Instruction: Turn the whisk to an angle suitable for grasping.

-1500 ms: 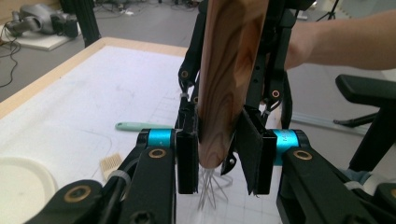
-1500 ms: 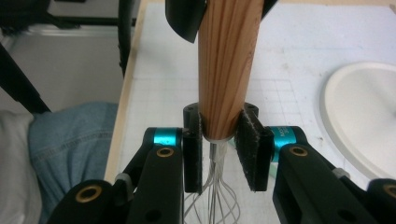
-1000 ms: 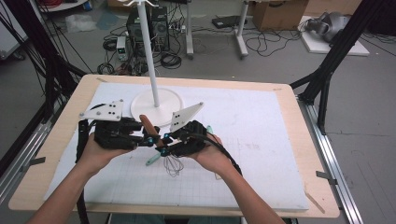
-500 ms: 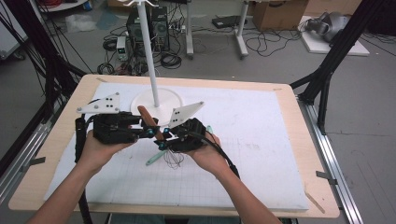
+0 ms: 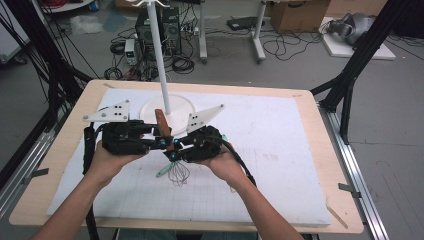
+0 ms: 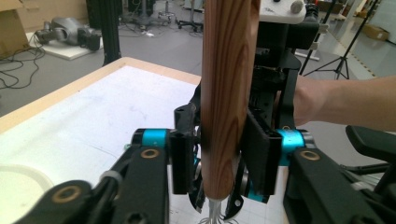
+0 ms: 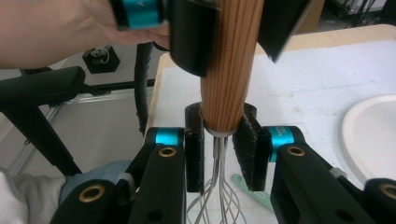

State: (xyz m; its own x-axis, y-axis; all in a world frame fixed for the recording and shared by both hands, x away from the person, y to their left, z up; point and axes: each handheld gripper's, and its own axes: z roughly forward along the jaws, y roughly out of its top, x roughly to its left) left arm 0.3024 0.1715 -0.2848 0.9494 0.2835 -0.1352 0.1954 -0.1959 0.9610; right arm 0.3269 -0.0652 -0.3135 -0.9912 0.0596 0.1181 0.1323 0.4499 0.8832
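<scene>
A whisk with a wooden handle (image 5: 161, 121) and wire loops (image 5: 179, 173) stands nearly upright above the white mat, handle up. My left gripper (image 5: 161, 142) comes in from the left and is shut on the handle (image 6: 226, 93), its pads (image 6: 180, 161) pressing both sides. My right gripper (image 5: 173, 151) comes in from the right, lower down, shut on the handle's bottom end (image 7: 224, 93) where the wires (image 7: 215, 196) emerge. The two grippers face each other and almost touch.
A white stand with a round base (image 5: 147, 107) and a tall pole (image 5: 159, 55) rises just behind the grippers. A mint-green utensil (image 5: 164, 171) lies on the mat (image 5: 280, 150) under the whisk. The mat stretches open to the right and front.
Both grippers and the whisk have lifted slightly and drifted toward the stand. The handle stands a bit higher than before. Both grips are unchanged.
</scene>
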